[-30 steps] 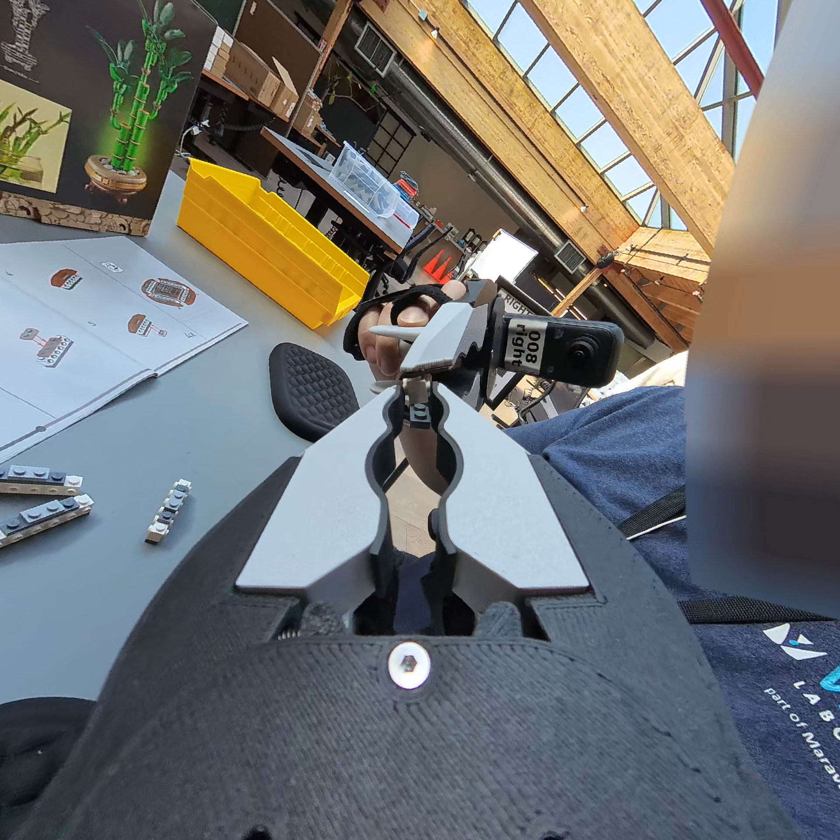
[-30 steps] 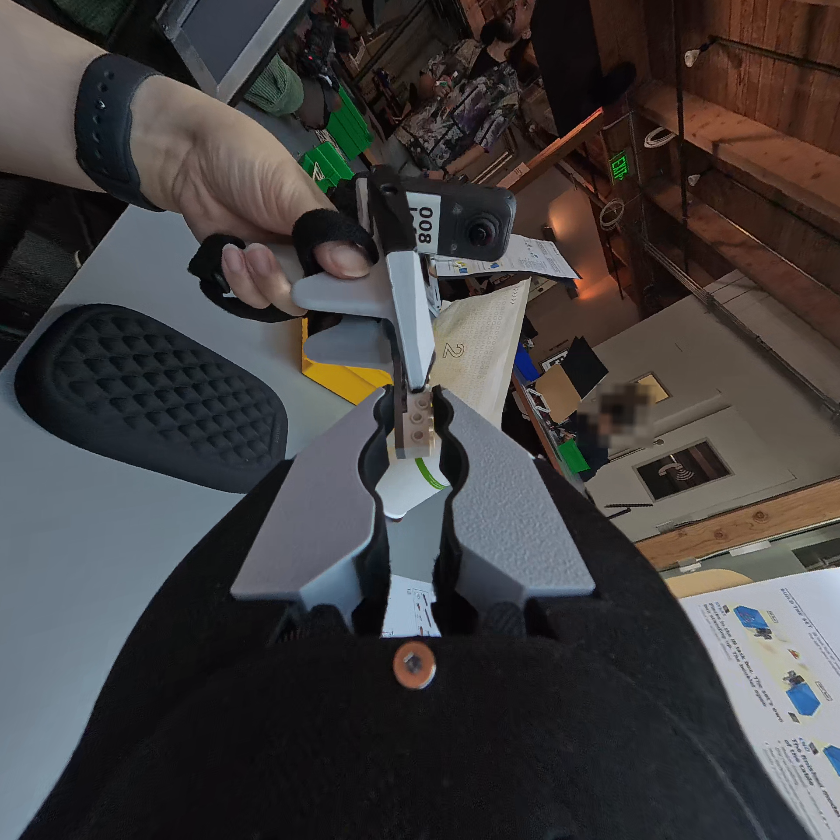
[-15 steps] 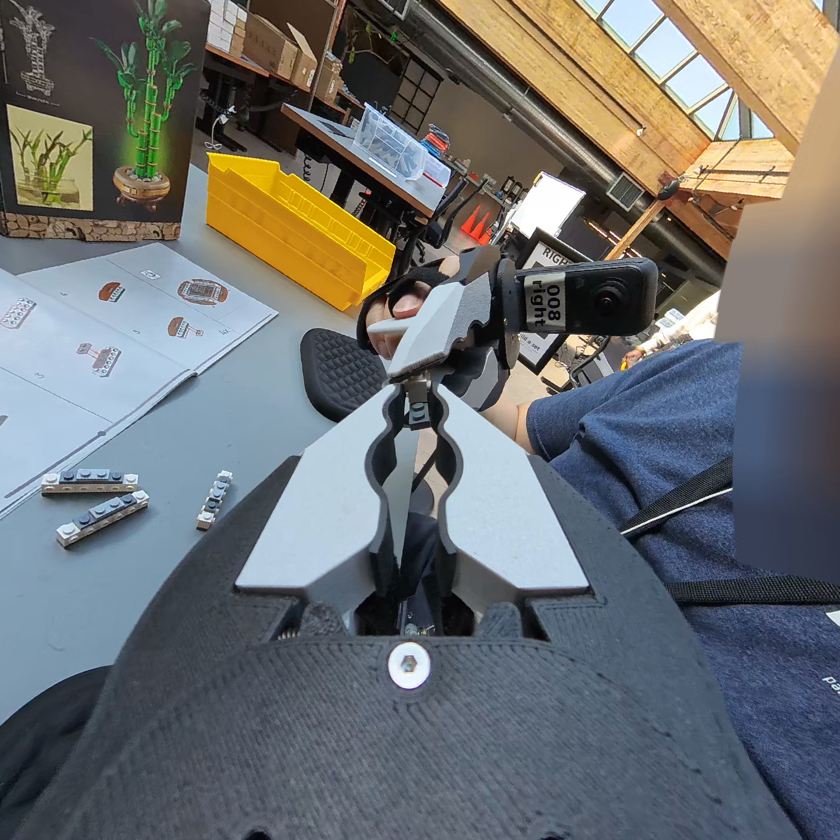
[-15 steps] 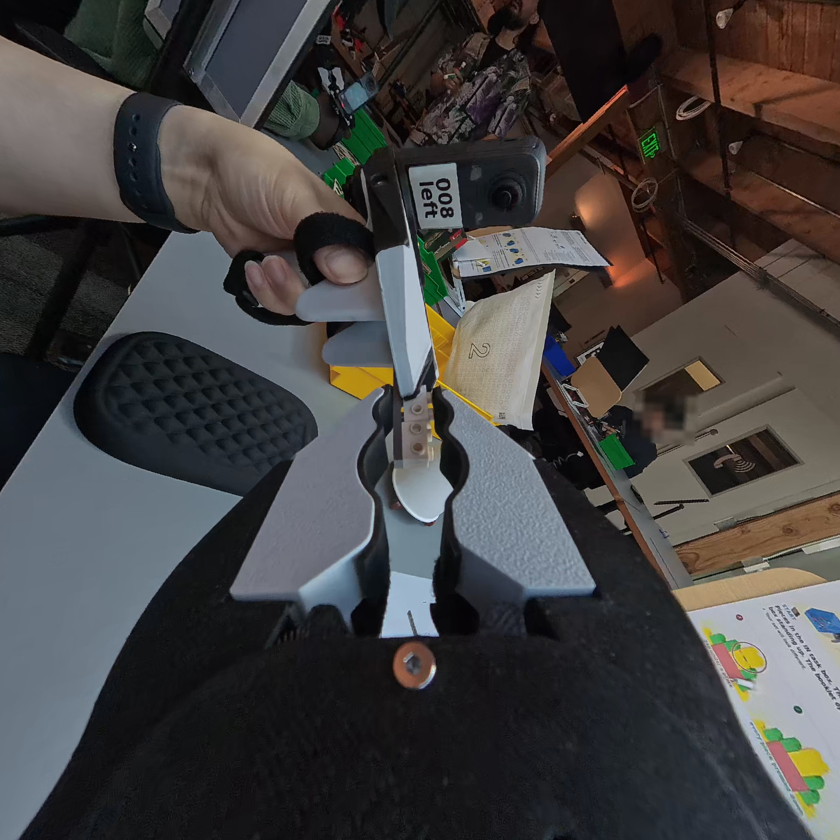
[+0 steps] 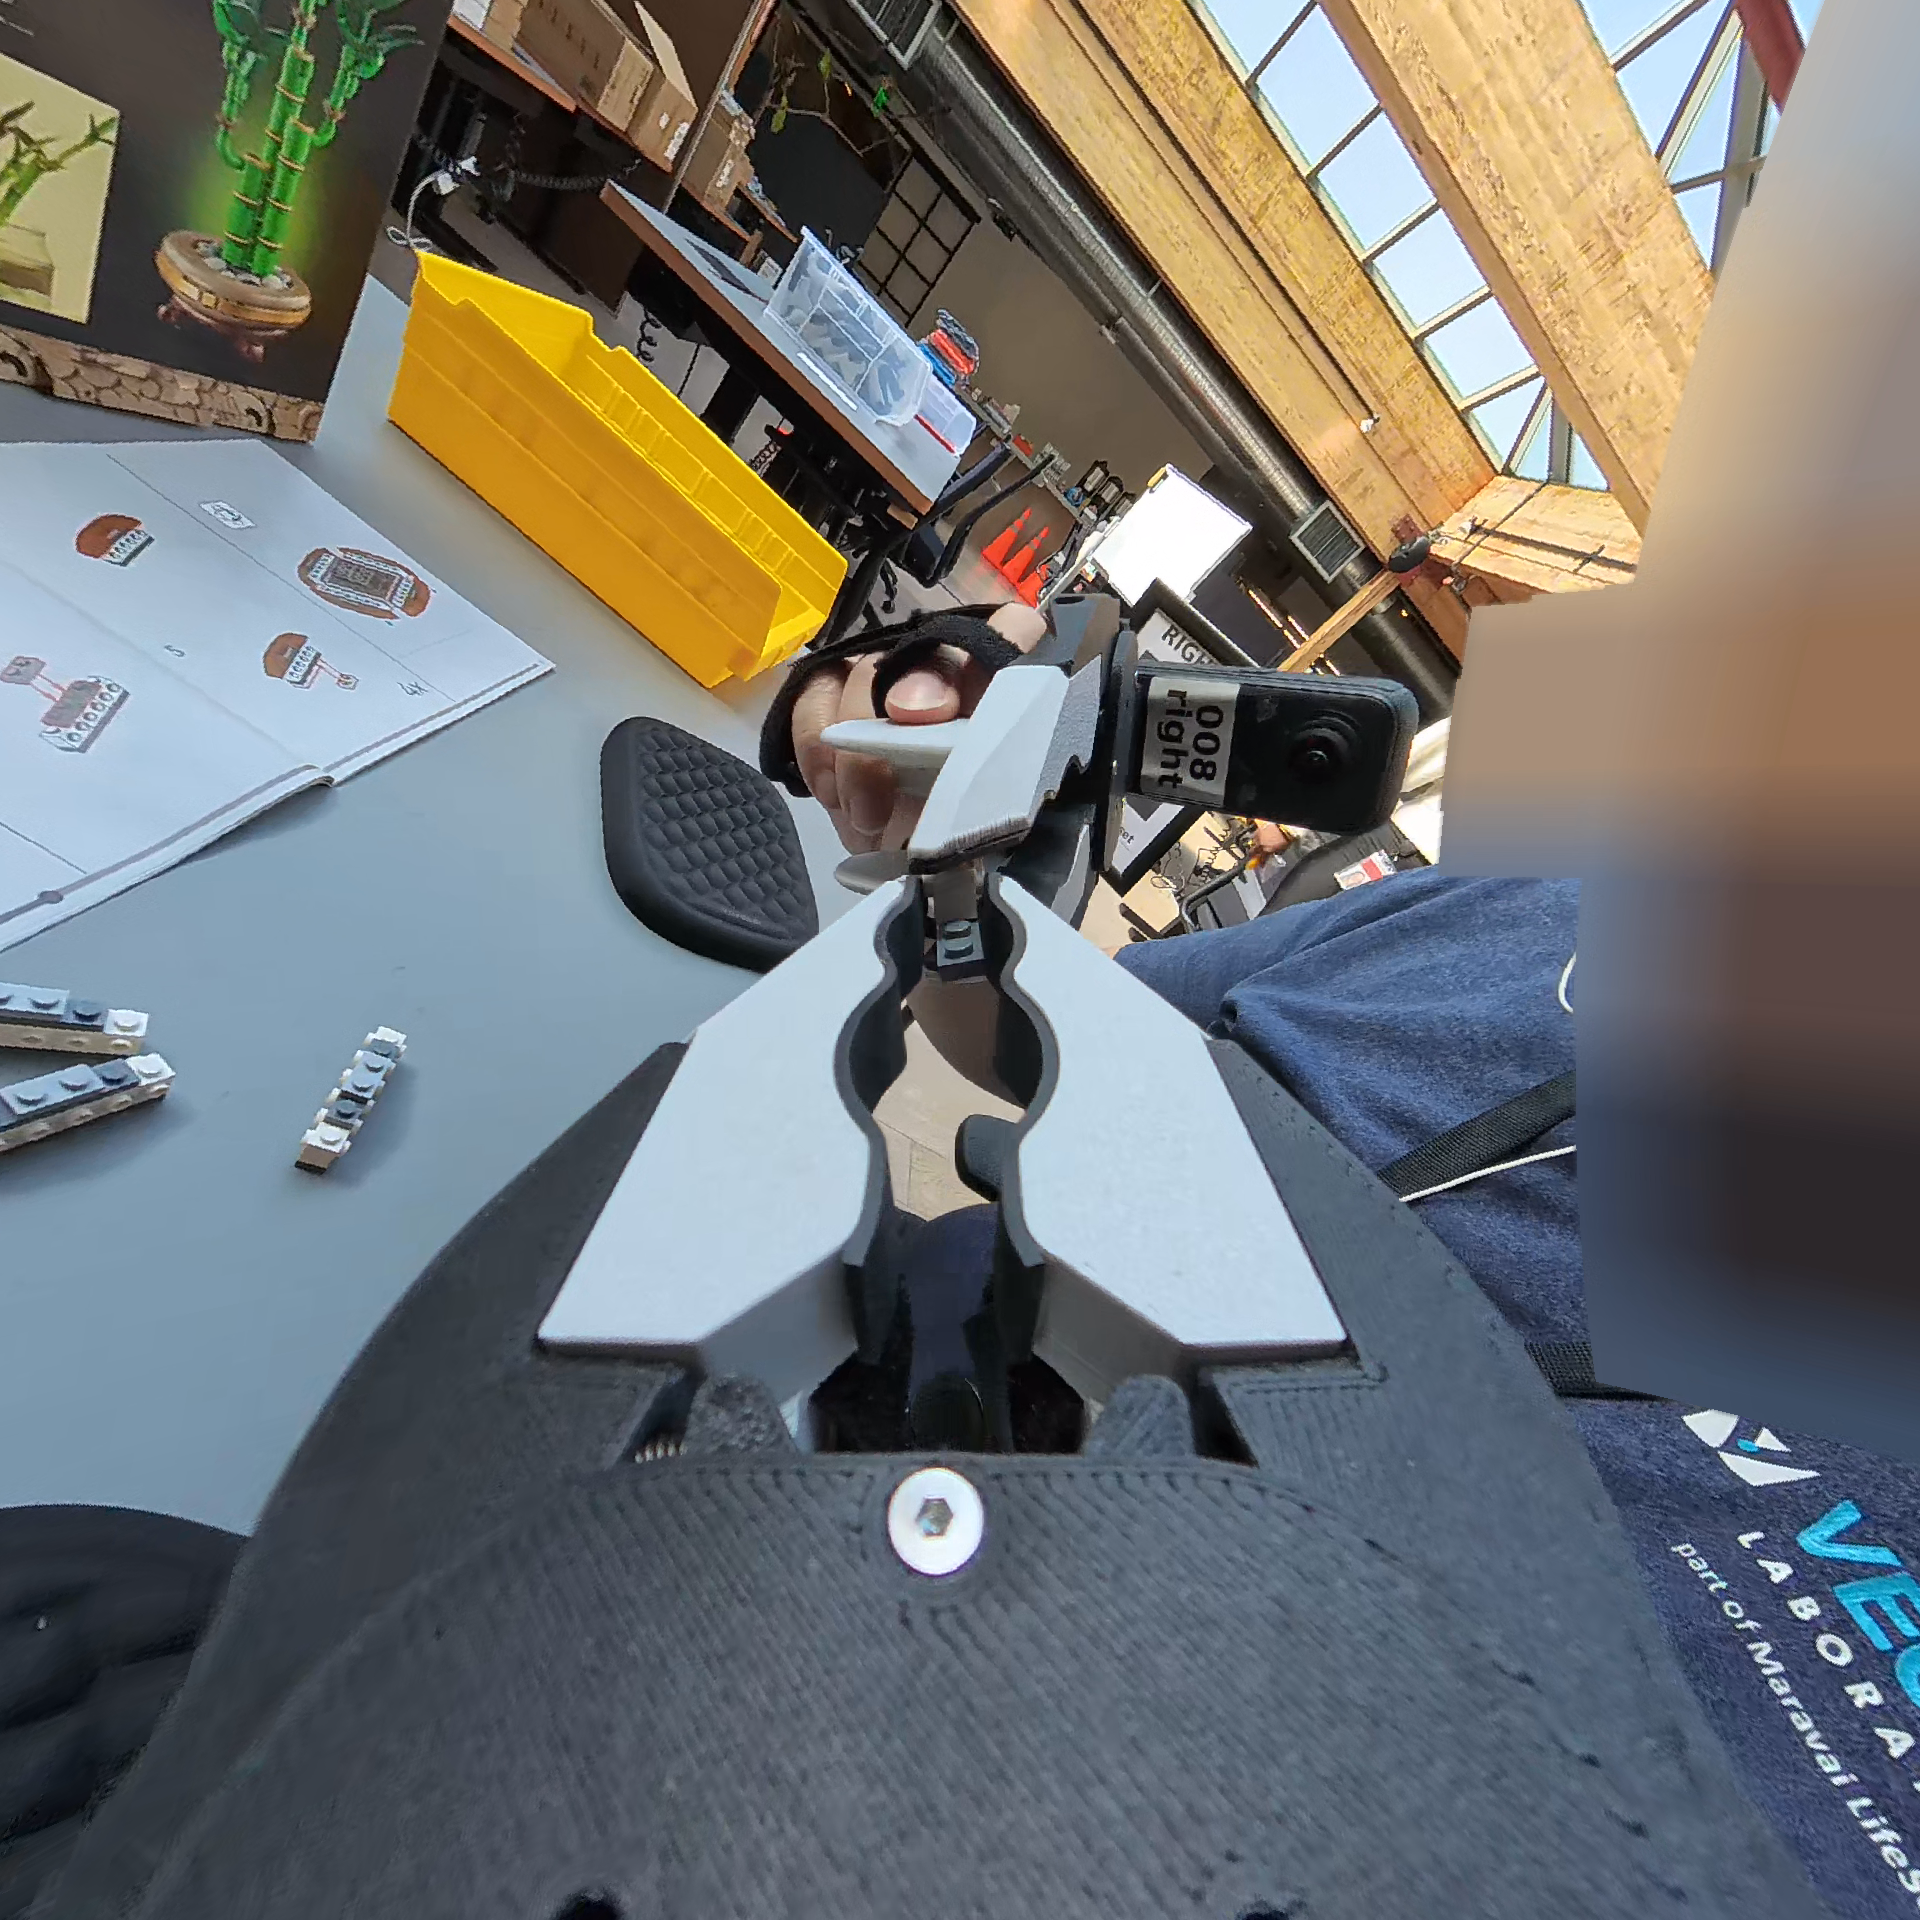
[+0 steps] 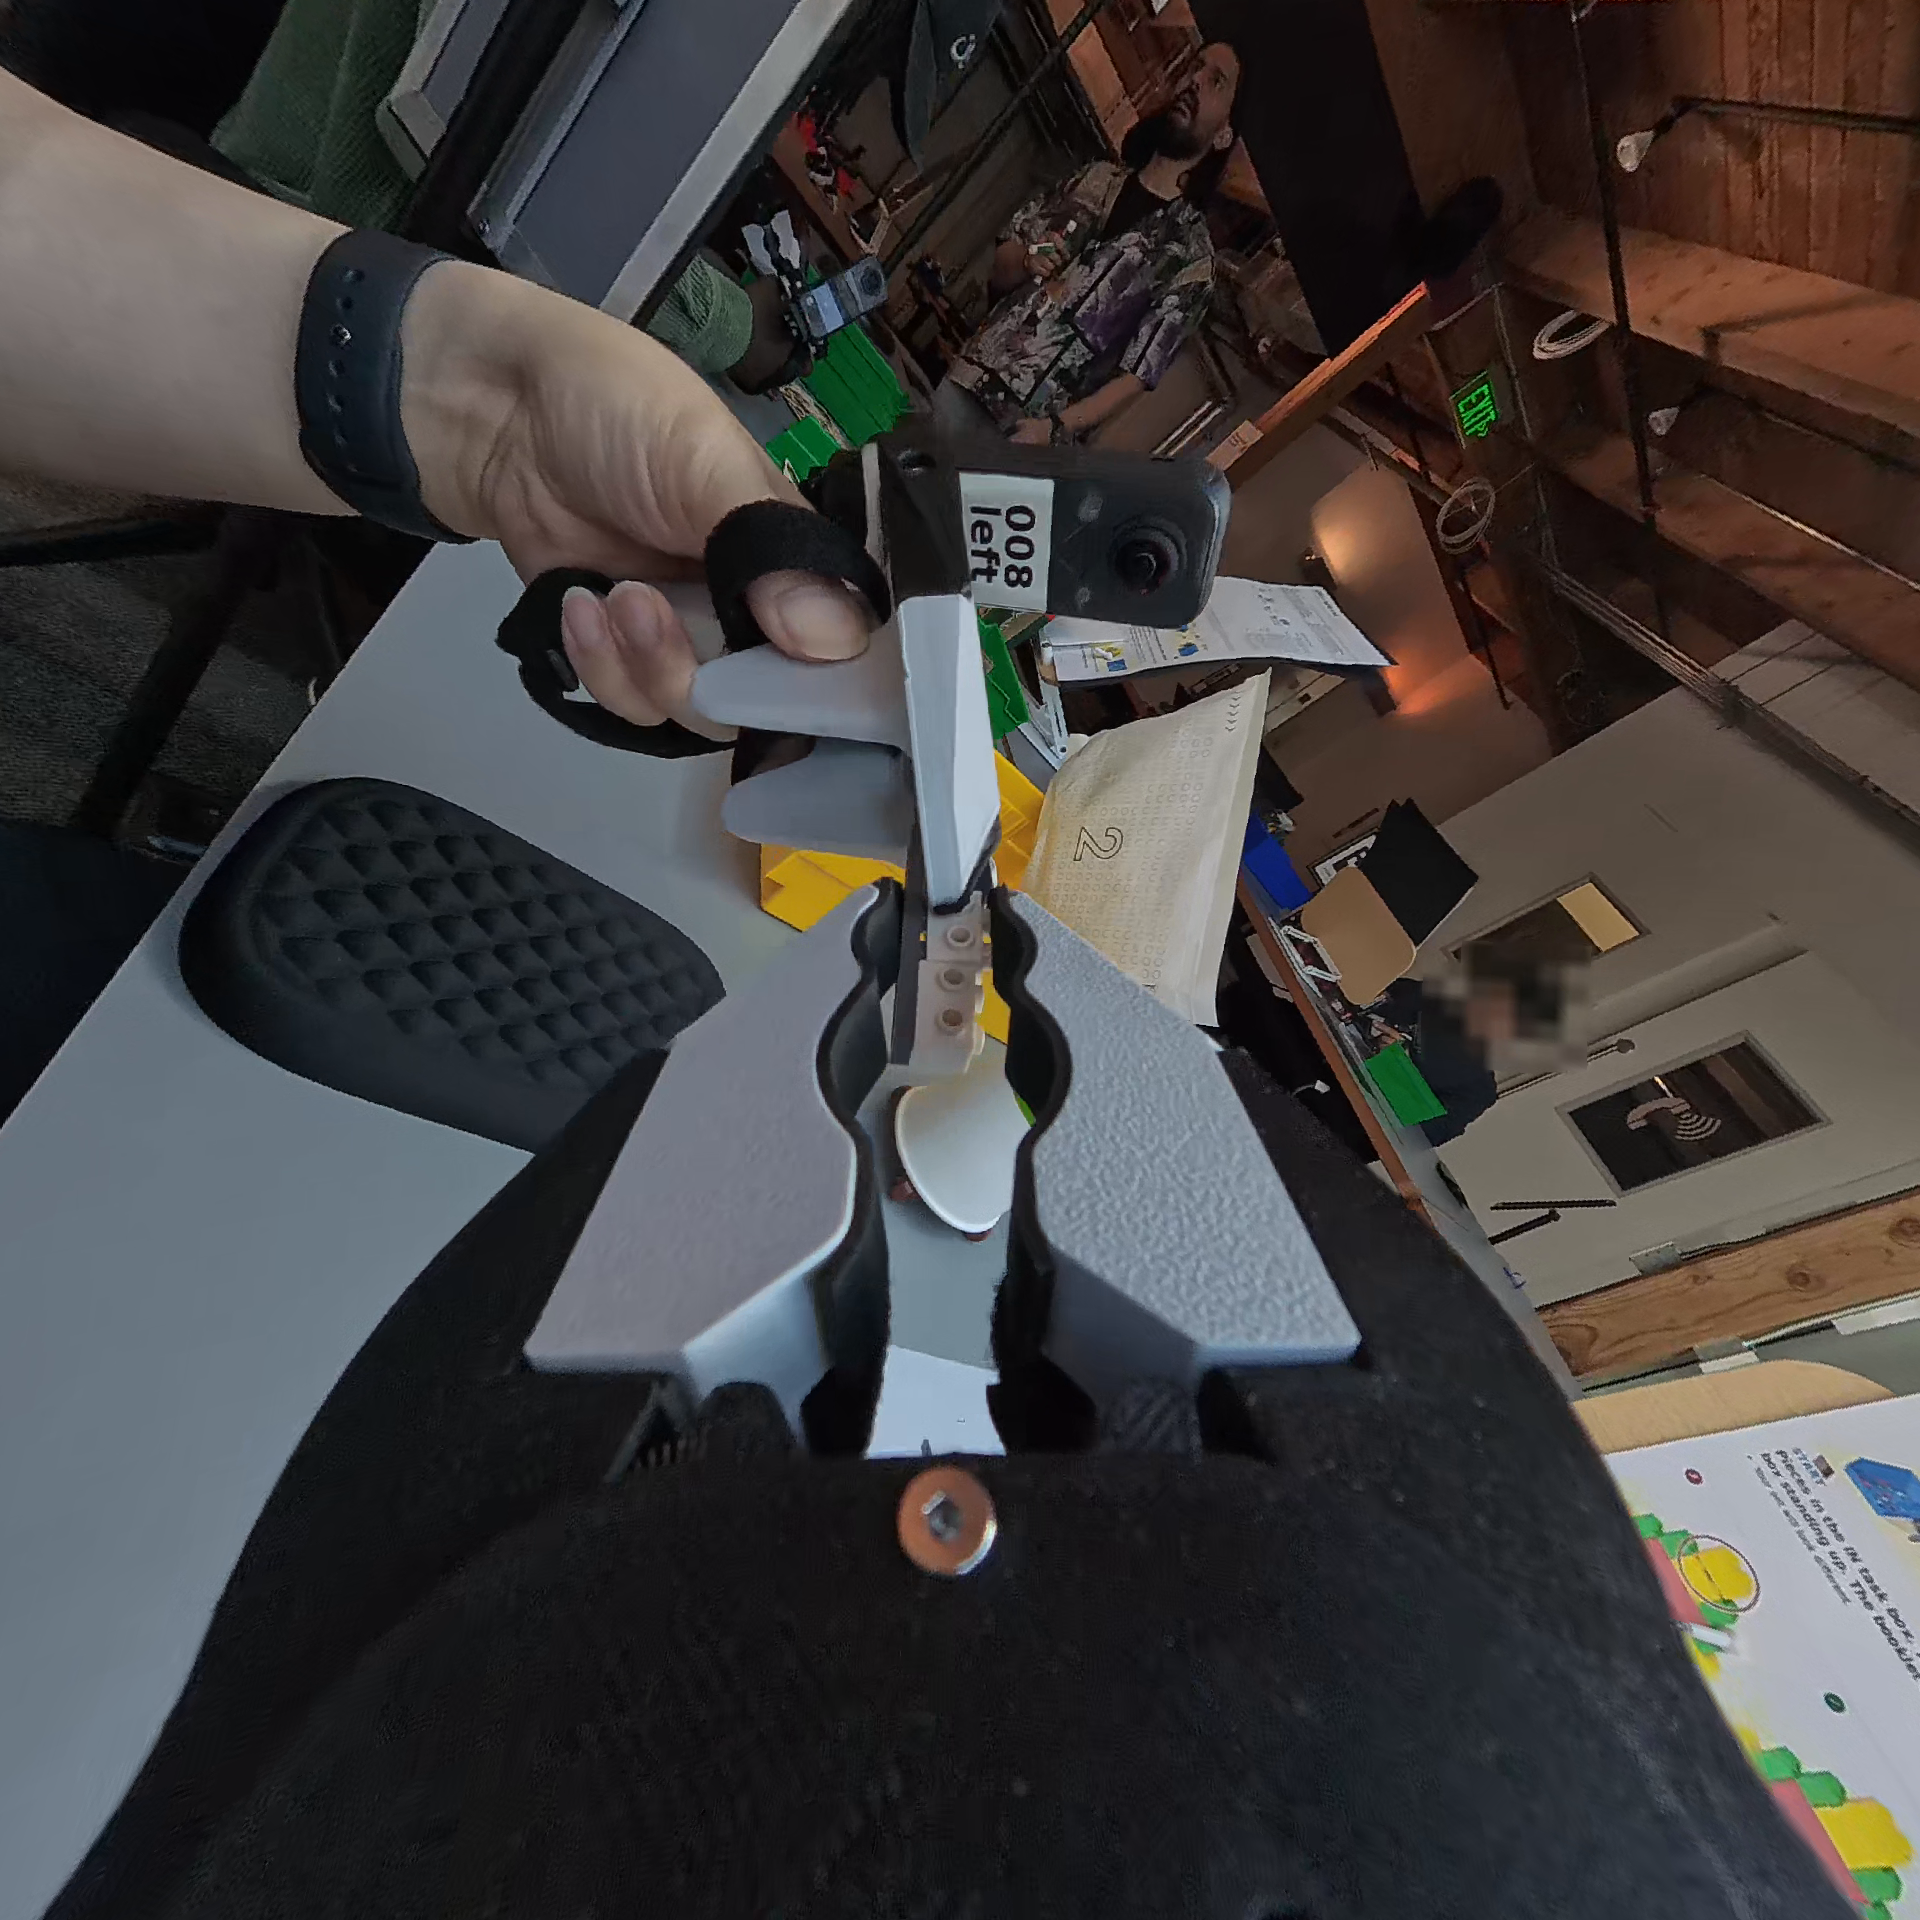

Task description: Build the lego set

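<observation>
Both grippers meet tip to tip in the air above the near table edge. My left gripper [image 5: 956, 914] is shut on the dark grey end of a small lego strip [image 5: 958, 943]. My right gripper [image 6: 940, 914] is shut on the same strip [image 6: 954, 987], which shows a tan studded face and a dark layer. The right gripper also shows in the left wrist view [image 5: 971, 836], and the left gripper in the right wrist view [image 6: 951, 878], each held by a hand. Three built grey strips [image 5: 353, 1096] lie on the grey table [image 5: 416, 935].
An open instruction booklet [image 5: 208, 665], the lego box [image 5: 187, 187] and a yellow bin [image 5: 603, 488] stand at the back left. A black textured pad [image 5: 707, 842] lies near the edge. A paper bag [image 6: 1143, 831] and a white dish [image 6: 951, 1153] sit behind the right gripper. A person's blue shirt [image 5: 1403, 1039] is at right. Only a small space, under 4 cm, lies between the two pairs of fingers.
Both grippers stay shut on the strip, tip to tip. The joined pair has tilted and shifted a little, so the background swings. More of the strip's studs show between the right fingers.
</observation>
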{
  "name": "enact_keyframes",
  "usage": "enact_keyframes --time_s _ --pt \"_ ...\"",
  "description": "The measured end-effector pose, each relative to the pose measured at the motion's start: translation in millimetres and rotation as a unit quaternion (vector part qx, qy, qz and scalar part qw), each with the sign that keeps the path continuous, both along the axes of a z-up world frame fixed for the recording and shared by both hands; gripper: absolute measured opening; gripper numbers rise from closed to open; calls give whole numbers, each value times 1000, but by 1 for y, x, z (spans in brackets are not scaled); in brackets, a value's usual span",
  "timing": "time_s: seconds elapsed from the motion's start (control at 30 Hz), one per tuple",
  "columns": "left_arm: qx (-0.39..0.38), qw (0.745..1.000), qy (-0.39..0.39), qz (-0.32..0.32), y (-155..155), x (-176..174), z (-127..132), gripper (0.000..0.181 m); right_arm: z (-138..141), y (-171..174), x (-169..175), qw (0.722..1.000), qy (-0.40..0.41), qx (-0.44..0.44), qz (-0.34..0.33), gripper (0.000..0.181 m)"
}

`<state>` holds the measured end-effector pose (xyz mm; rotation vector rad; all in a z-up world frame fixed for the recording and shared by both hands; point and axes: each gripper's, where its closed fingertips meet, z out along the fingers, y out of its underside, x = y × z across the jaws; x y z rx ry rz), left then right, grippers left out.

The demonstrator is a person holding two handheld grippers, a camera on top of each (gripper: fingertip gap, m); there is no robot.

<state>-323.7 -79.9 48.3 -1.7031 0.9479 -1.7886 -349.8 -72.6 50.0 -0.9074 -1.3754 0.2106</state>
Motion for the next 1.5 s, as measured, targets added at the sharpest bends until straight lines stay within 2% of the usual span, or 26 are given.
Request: enact_keyframes --time_s 0.27,0.5,0.73,0.9,1.0,1.07,1.27,1.5 --pt "-1 1000 22 7 -2 0 -3 9 -3 -2 1 999 -31 0 -8 15" --pt "10 1000 11 8 -3 1 2 10 1 -2 3 1000 -5 -22 9 16" --pt "-30 999 -34 6 2 -12 13 24 16 -4 12 998 34 -39 30 16" --pt "-39 998 -50 -13 -3 -5 20 25 17 1 9 1000 4 -1 31 15" --pt "-23 999 -44 -10 0 4 22 24 18 7 5 999 -31 34 25 16" --pt "4 999 -39 5 7 8 24 9 27 11 4 997 -37 59 29 15" --pt "76 996 -52 21 28 12 54 9 58 31 8 993 -33 113 27 15" --pt "130 991 32 15 51 24 69 8 80 54 15 988 10 149 35 16"
